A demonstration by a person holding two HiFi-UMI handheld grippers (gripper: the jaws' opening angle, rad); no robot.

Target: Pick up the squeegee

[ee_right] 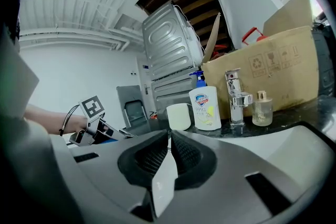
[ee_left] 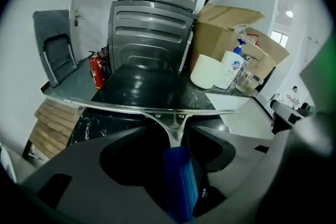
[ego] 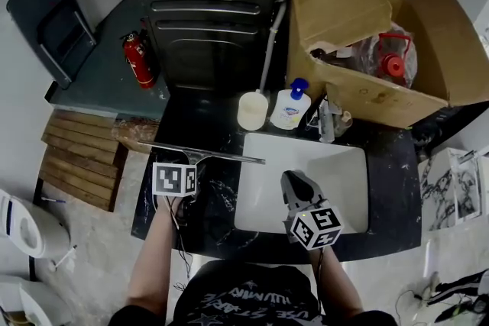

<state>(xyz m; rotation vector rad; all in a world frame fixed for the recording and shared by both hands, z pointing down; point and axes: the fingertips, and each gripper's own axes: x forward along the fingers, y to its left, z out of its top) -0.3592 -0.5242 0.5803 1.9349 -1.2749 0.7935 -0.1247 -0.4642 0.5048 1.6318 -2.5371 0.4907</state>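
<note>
The squeegee (ego: 221, 156) lies on the black marble counter (ego: 157, 206), just left of the white sink (ego: 340, 164). Its long metal blade (ee_left: 147, 109) runs crosswise and its blue handle (ee_left: 179, 181) points back toward me. My left gripper (ego: 191, 164) is tilted down over the handle. In the left gripper view, the left gripper (ee_left: 176, 136) has its jaws wide apart with the handle between them, and the pads do not press on it. My right gripper (ego: 291, 181) hovers over the sink. The right gripper view shows the right gripper (ee_right: 169, 136) with pads together and nothing in them.
A white cup (ego: 253, 111), a soap pump bottle (ego: 291, 107) and the faucet (ego: 327, 121) stand behind the sink. An open cardboard box (ego: 359, 11) fills the back right. A grey appliance (ego: 210, 11) and a red fire extinguisher (ego: 139, 61) are at the back left.
</note>
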